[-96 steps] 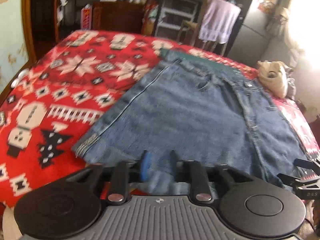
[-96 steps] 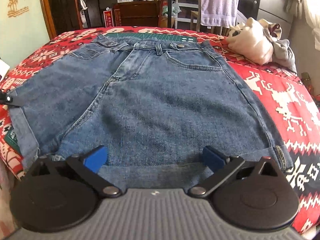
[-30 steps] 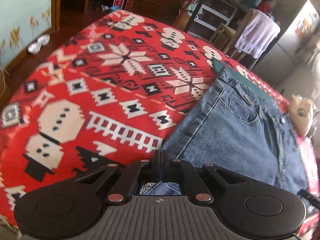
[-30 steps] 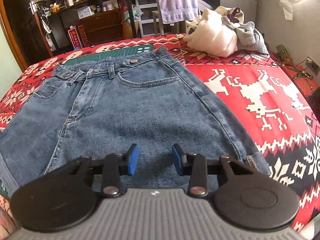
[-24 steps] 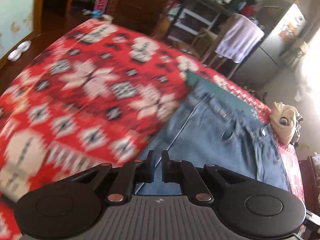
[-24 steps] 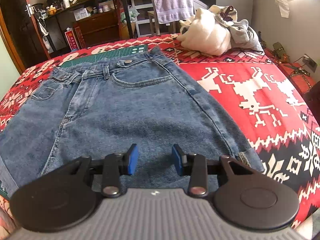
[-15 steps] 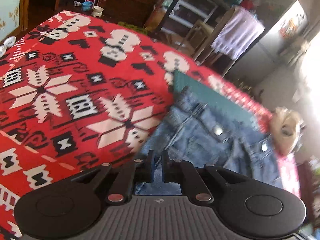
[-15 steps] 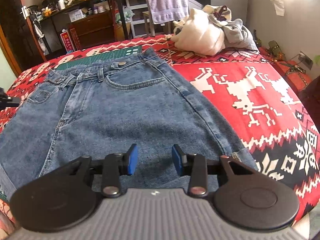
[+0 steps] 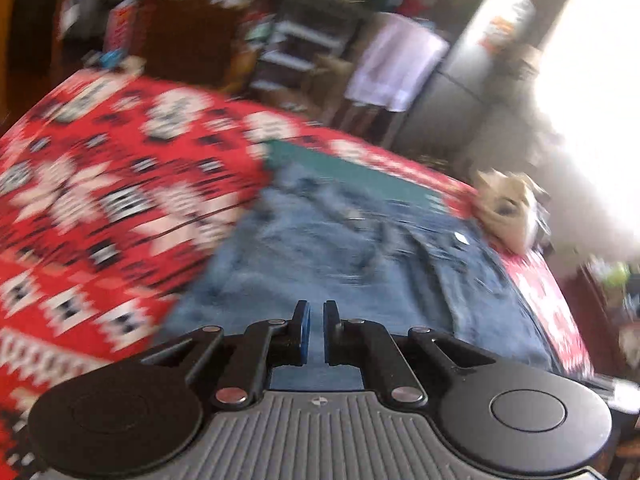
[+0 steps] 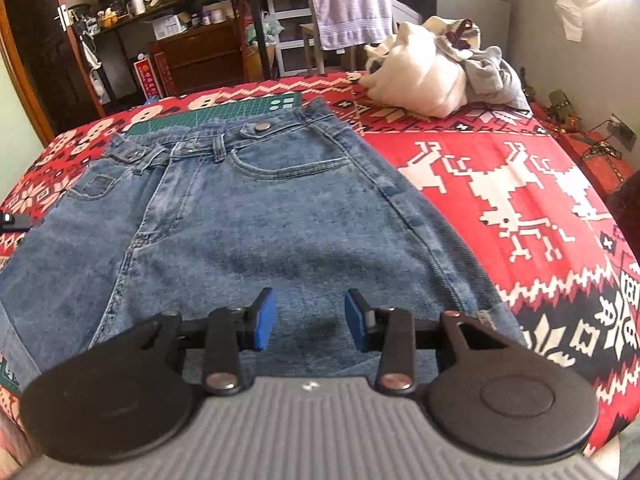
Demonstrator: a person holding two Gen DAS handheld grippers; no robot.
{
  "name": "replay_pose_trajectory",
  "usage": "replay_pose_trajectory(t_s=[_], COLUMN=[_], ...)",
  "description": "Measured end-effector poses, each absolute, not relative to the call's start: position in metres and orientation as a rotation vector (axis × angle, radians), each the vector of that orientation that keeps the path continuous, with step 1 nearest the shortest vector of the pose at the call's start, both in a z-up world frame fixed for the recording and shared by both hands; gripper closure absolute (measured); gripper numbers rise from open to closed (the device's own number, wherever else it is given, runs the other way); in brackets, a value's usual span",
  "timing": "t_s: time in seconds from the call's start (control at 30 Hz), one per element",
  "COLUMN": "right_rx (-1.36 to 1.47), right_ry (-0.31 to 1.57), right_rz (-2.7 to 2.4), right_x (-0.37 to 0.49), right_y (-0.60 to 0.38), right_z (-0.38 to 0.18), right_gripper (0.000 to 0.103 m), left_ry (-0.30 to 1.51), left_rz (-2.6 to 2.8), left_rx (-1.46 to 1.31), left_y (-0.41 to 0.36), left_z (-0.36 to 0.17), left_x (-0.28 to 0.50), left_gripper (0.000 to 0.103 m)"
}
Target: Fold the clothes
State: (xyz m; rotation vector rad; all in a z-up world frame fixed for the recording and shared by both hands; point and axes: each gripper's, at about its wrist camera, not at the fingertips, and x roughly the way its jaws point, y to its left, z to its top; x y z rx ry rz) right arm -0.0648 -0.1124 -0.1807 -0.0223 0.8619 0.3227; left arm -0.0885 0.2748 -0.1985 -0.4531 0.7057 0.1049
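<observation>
Legible text: none found.
Red sign [image 10: 149, 80] by cabinet: characters too small to read.
Left view: blurred, unreadable.

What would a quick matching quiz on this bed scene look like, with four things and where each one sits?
Things:
1. shorts
2. green mat
3. towel
4. white bundle

Places:
A. hanging in the room beyond the bed
B. spread flat on the blanket, in front of the right gripper
C. at the far right of the bed, against grey clothes
D. partly tucked under the waistband

Pairs: 1-B, 2-D, 3-A, 4-C
</observation>
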Motion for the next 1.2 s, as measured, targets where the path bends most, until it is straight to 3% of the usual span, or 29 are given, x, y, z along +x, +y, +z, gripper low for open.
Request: replay_pose_trajectory(t_s=[0.3,0.7,0.9,1.2], right_rx=[-0.02,-0.028,-0.027,-0.029], right_ry=[0.86,0.87,0.871,0.874], right_rz=[0.327,0.336,0.337,0.342], right_x=[-0.067,-0.065,-0.065,-0.066], right_y=[-0.114,-0.113,-0.113,-0.11], right_z=[-0.179,-0.182,-0.181,-0.181], right_gripper=[0.061,0.061,0.061,0.061], left_ry=[0.734,0.718,0.673,0.768], left_rz=[0.155,0.308,0.13,0.057], left_rx=[-0.508,-0.587,-0.698,-0.672], left_y=[0.285,0.325,0.302,0.249], left_z=[-0.23,-0.226,-0.216,-0.234], left_x=[-0.074,-0.106,-0.092,-0.043], left_gripper=[0.1,0.101,0.099,0.099])
